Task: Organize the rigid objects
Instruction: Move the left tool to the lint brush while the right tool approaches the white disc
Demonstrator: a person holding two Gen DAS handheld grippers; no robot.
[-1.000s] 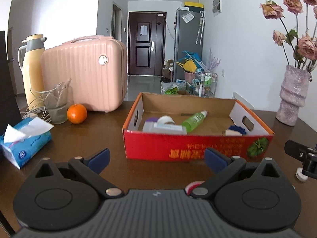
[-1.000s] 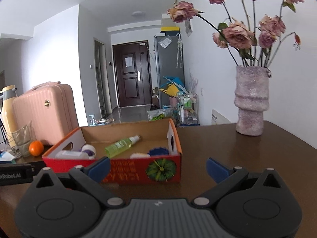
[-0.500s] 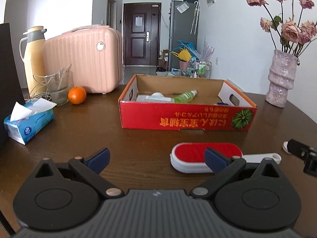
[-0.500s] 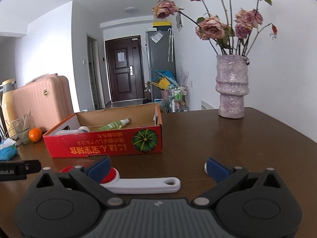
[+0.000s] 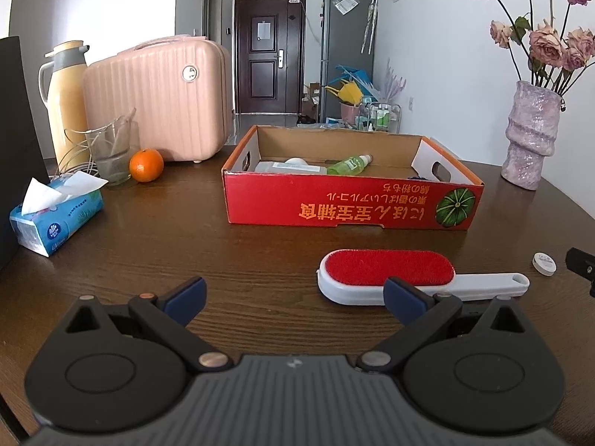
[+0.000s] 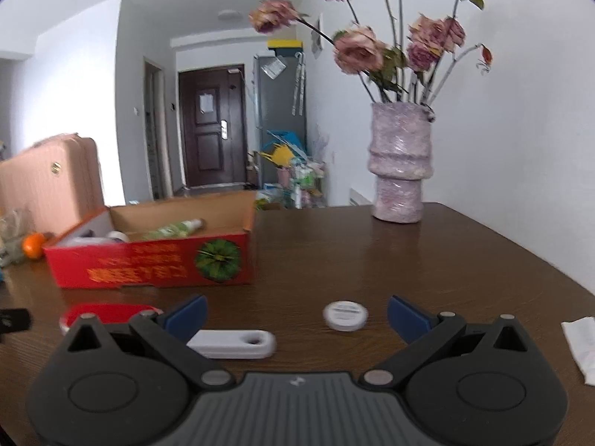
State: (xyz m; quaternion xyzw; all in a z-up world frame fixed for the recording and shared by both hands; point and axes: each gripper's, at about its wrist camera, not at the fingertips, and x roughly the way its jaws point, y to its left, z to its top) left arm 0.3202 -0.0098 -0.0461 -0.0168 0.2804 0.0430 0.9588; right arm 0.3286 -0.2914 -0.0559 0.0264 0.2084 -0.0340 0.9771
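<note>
Both grippers have drawn back from the red cardboard box (image 5: pixel 349 200), bringing the lint brush (image 5: pixel 386 275) and the small white round tin (image 6: pixel 345 316) into view on the table (image 5: pixel 186 245). Left gripper (image 5: pixel 293 293) and right gripper (image 6: pixel 295 312) both show jaws spread wide, holding nothing. The brush lies flat just before the box, handle toward the tin. Likely risks — the low, flat tin slipping from the jaws, or the long brush swinging when gripped off-centre and catching the box wall.
</note>
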